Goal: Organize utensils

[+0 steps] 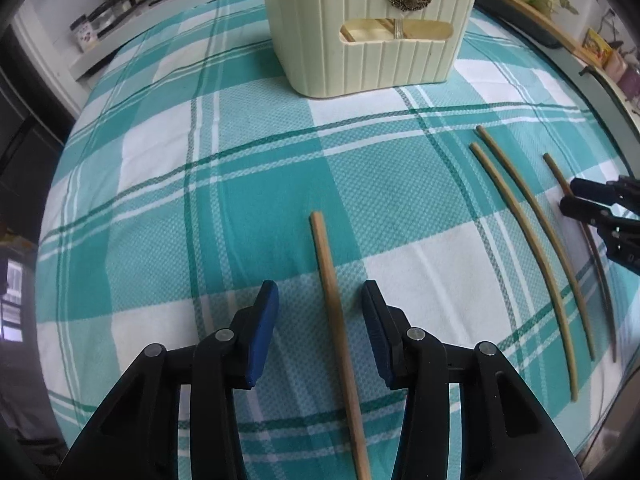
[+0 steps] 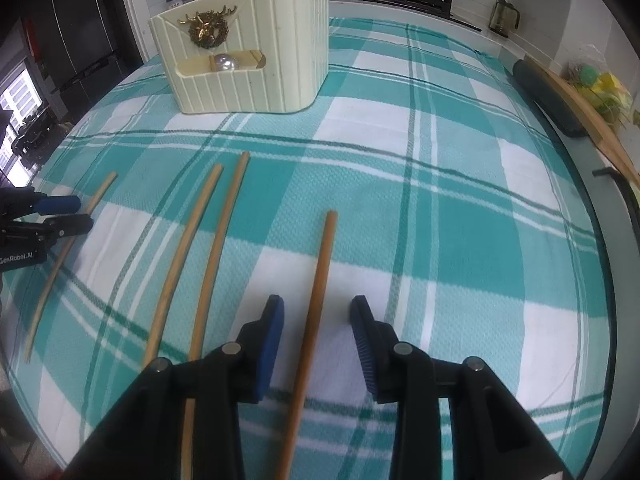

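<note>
We see four thin wooden chopsticks lying on the teal-and-white checked cloth (image 1: 240, 200). Our left gripper (image 1: 320, 312) stands spread, the leftmost wooden chopstick (image 1: 332, 300) between its blue pads untouched — our right gripper (image 2: 316, 316) likewise straddles the rightmost chopstick (image 2: 320, 292), pads clear. The middle pair of chopsticks (image 2: 200, 248) lies between both tongs; beyond them stands the cream ribbed plastic utensil holder (image 2: 256, 60).

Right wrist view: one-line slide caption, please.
Open right hand-held gripper straddles a chopstick on the checked cloth; cream holder behind.
</note>
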